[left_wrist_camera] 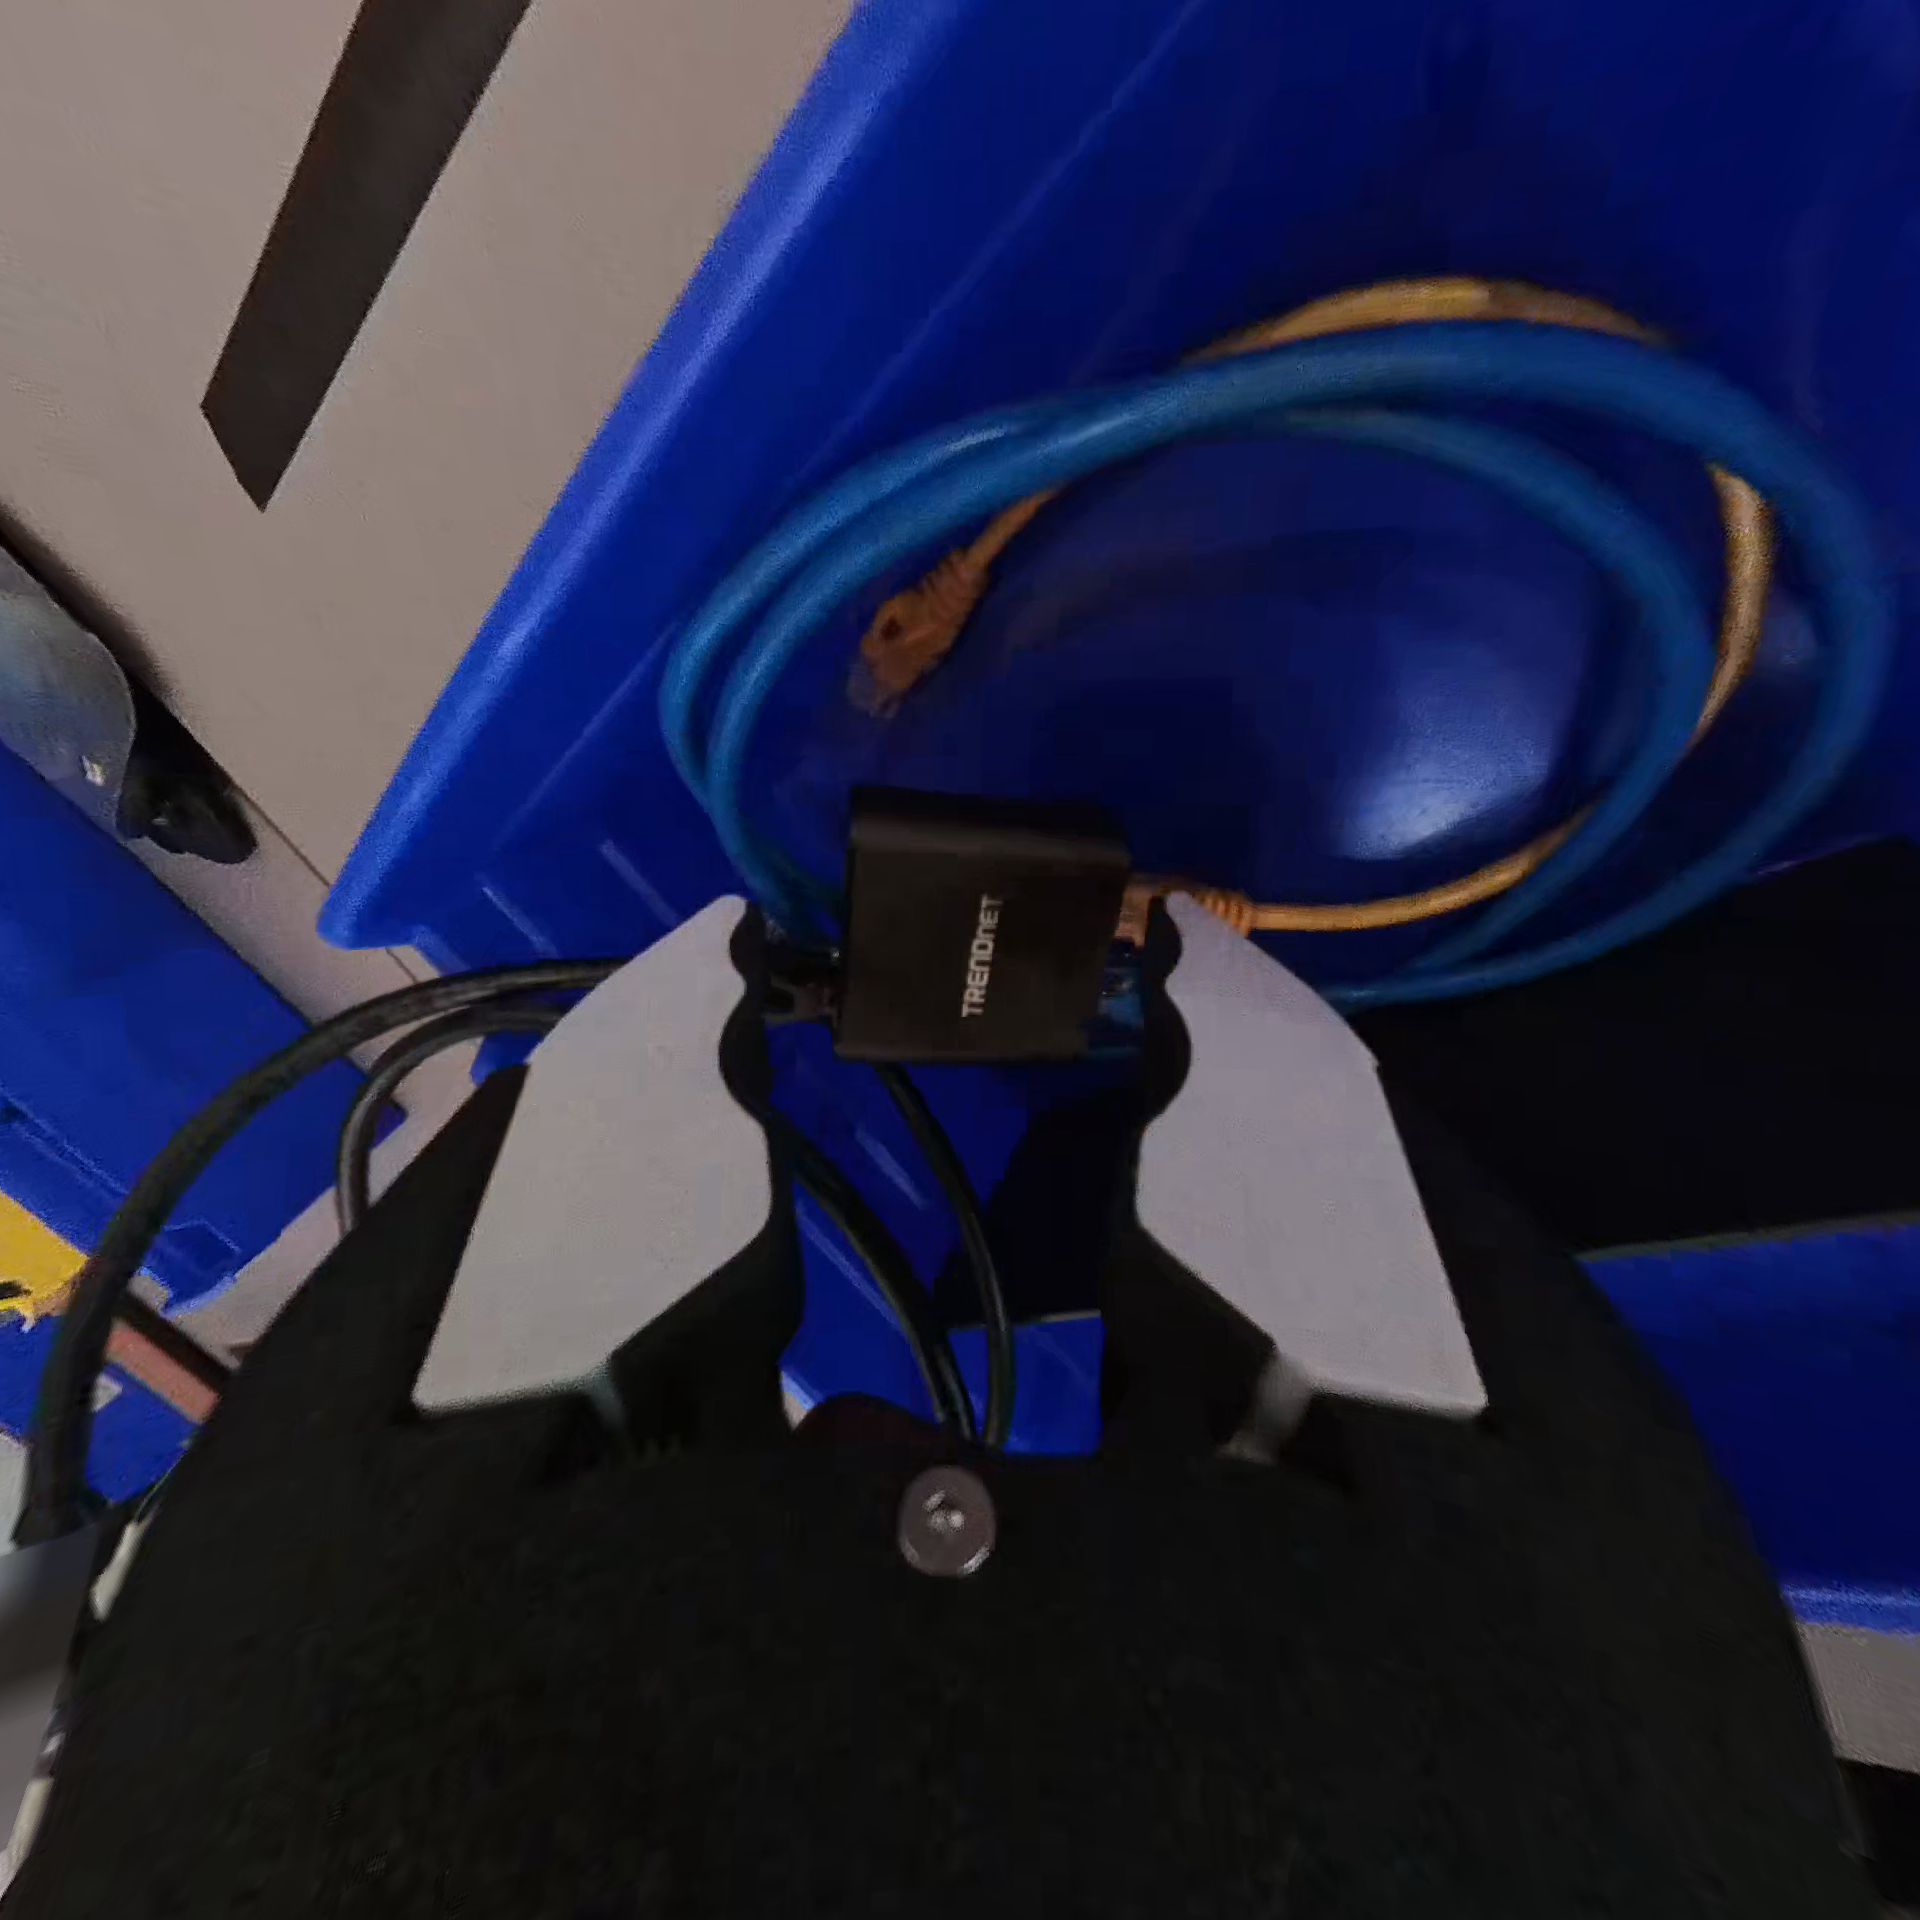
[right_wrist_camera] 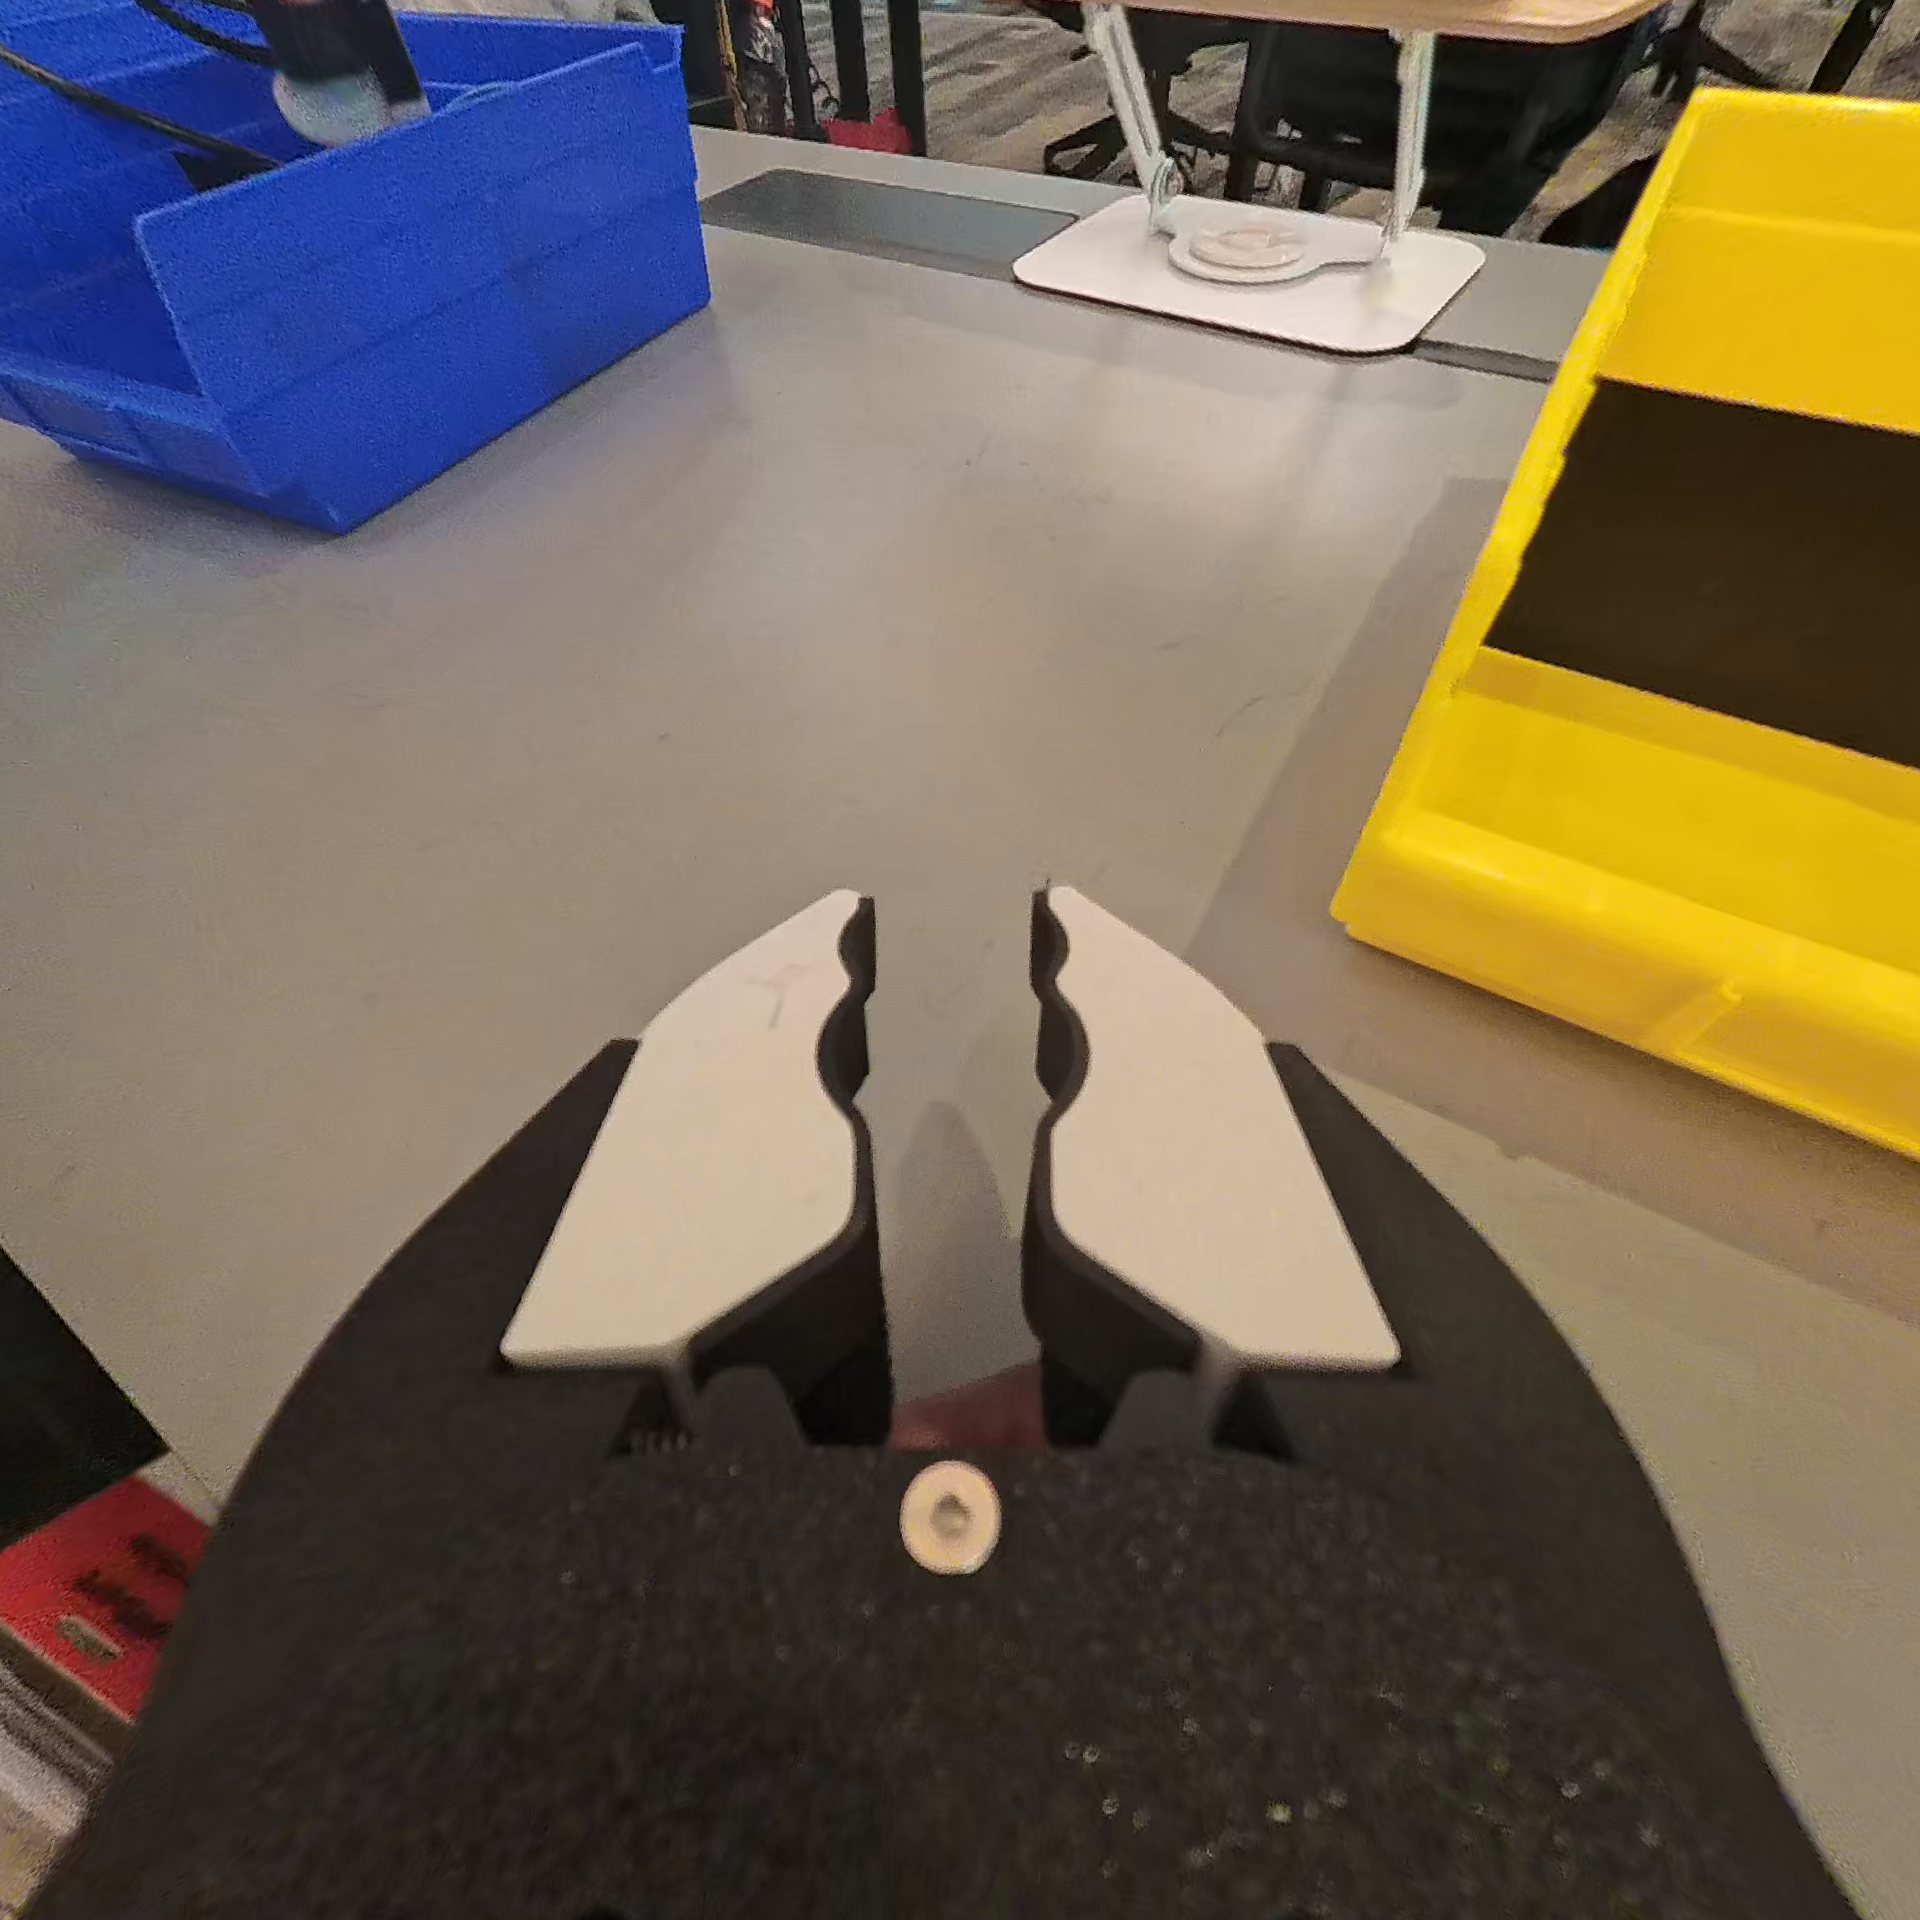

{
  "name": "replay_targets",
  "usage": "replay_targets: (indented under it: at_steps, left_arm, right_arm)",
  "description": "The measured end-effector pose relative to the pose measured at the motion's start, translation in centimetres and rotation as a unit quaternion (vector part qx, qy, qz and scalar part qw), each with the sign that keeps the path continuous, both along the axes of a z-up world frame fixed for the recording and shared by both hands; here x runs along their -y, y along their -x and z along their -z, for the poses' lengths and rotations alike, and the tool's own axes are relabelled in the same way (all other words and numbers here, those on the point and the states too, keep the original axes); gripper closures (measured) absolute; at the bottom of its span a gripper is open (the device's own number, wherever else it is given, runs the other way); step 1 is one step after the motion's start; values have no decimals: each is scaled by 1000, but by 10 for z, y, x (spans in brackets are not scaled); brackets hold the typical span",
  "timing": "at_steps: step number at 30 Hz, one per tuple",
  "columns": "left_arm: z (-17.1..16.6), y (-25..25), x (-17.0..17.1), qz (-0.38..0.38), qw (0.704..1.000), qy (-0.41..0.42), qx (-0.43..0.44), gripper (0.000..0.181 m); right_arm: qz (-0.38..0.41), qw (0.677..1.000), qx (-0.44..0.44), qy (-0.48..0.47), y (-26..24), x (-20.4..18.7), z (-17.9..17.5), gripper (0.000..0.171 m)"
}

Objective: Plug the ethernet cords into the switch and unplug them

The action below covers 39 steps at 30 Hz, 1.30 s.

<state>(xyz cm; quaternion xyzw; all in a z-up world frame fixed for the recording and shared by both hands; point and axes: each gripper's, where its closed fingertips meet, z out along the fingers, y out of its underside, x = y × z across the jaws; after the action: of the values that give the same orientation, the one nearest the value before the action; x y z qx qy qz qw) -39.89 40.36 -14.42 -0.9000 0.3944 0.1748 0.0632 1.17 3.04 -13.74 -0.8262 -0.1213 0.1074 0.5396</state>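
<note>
Your left gripper point(left_wrist_camera: 951, 935) is clamped across the small black switch point(left_wrist_camera: 982, 930), 1 fingertip on each side of it, holding it over the blue bin point(left_wrist_camera: 1195, 208); the switch's flat top faces the camera and its long axis runs roughly along your fingers, tilted a little to the right; white lettering runs lengthwise down that top face; on the right side an orange cord point(left_wrist_camera: 1382, 904) and a blue cord point(left_wrist_camera: 1195, 416) meet the switch beside your right fingertip, though how deep they sit is hidden; the orange cord's other plug point(left_wrist_camera: 914, 623) lies loose in the bin, pointing down-left; the blue cord coils in 2 loops around it; a black cable point(left_wrist_camera: 312, 1070) leaves the switch's left side and curves over the bin edge; your right gripper point(right_wrist_camera: 954, 914) is narrowly parted with nothing between its fingers, above the grey table point(right_wrist_camera: 623, 675); a yellow bin point(right_wrist_camera: 1662, 727) sits to its right, the blue bin far left.
</note>
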Motion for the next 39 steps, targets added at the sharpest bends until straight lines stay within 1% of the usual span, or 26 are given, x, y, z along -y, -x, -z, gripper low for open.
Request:
replay_targets:
  at_steps: [2,6,7,8,10,14,16,18,21,24,26,29,32,35,37,39]
  left_arm:
    - [10,5,0,-11,1000,9,-19,112]
    - [17,8,-1,-33,999,15,-17,114]
    - [17,7,0,-26,999,20,-15,118]
    - [18,5,1,-17,999,28,-7,128]
    - [16,5,2,-8,999,31,-2,128]
    - [6,5,3,2,1000,16,14,128]
    - [-6,6,3,8,1000,0,22,128]
    - [-26,6,3,15,999,-16,32,129]
    - [-71,2,5,32,997,-51,51,129]
    - [-136,-7,8,51,990,-99,85,129]
    - [-191,-9,9,65,982,-154,86,129]
    - [-280,-25,21,91,964,-219,118,130]
    - [-367,-51,40,121,940,-286,140,130]
    - [-438,-87,69,160,917,-326,162,129]
    - [-468,-116,91,186,905,-332,189,129]
    - [-475,-145,110,210,903,-311,208,129]
  right_arm:
    - [-1,1000,-13,8,-1,0,1,143]
    - [-3,1000,-19,15,-1,0,3,143]
    - [-6,1000,-17,15,0,1,3,143]
    - [-8,1000,-13,15,1,1,3,143]
    - [-10,1000,-7,13,3,1,3,143]
    - [-10,1000,-11,14,4,1,3,143]
    - [-8,1000,-18,14,3,1,2,143]
    - [-7,1000,-20,12,4,1,1,143]
    - [-15,1000,-4,1,8,-3,-3,143]
    - [-43,999,8,-9,19,-7,-9,143]
    - [-48,999,14,-15,23,-9,-12,142]
    - [-55,998,5,-11,31,-8,-12,142]
    - [-60,998,6,-6,36,-4,-10,142]
    - [-62,998,10,-10,37,-2,-12,143]
    - [-60,998,13,-19,35,-1,-16,142]
    - [-61,997,18,-34,32,1,-24,142]
